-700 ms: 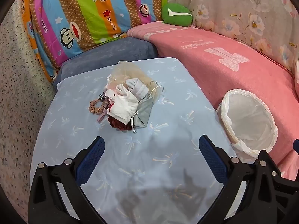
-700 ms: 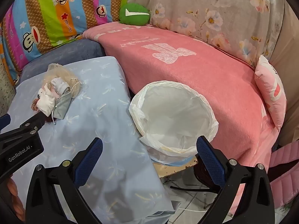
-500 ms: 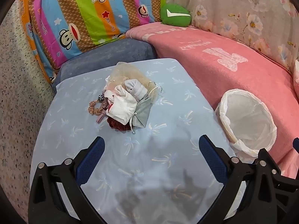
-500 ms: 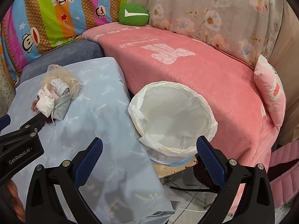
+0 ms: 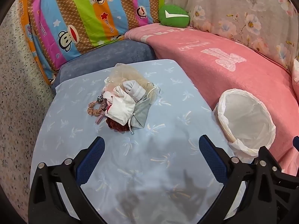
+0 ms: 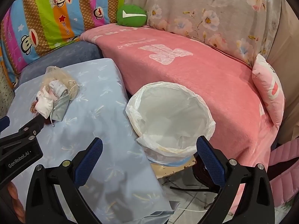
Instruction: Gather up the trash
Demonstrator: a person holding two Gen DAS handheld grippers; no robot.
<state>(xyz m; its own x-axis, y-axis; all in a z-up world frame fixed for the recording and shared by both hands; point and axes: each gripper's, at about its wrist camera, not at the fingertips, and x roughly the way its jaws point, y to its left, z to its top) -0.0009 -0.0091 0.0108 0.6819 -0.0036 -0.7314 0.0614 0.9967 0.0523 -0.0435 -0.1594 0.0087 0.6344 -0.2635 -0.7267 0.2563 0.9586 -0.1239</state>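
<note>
Heap of small fabric trash (image 5: 124,105): white cloth pouch, grey drawstring pouch, gauzy cream bag, brown scrunchie, dark red scrunchie, lying on the pale blue palm-print tablecloth (image 5: 168,112). One heap; about five pieces told apart, exact count uncertain where overlapped. Long axis running from far to near, tilted slightly right.

Left gripper (image 5: 150,159): jaws spread wide, nothing between them, angled downward. Heap straight ahead of the jaws, slightly left of centre, clear of both blue pads. Nearer tool to the trash, by judgement.

Right gripper (image 6: 149,161): jaws spread wide, empty. One white-lined round bin (image 6: 171,119) directly ahead, just beside the table edge; heap well to its left.
</note>
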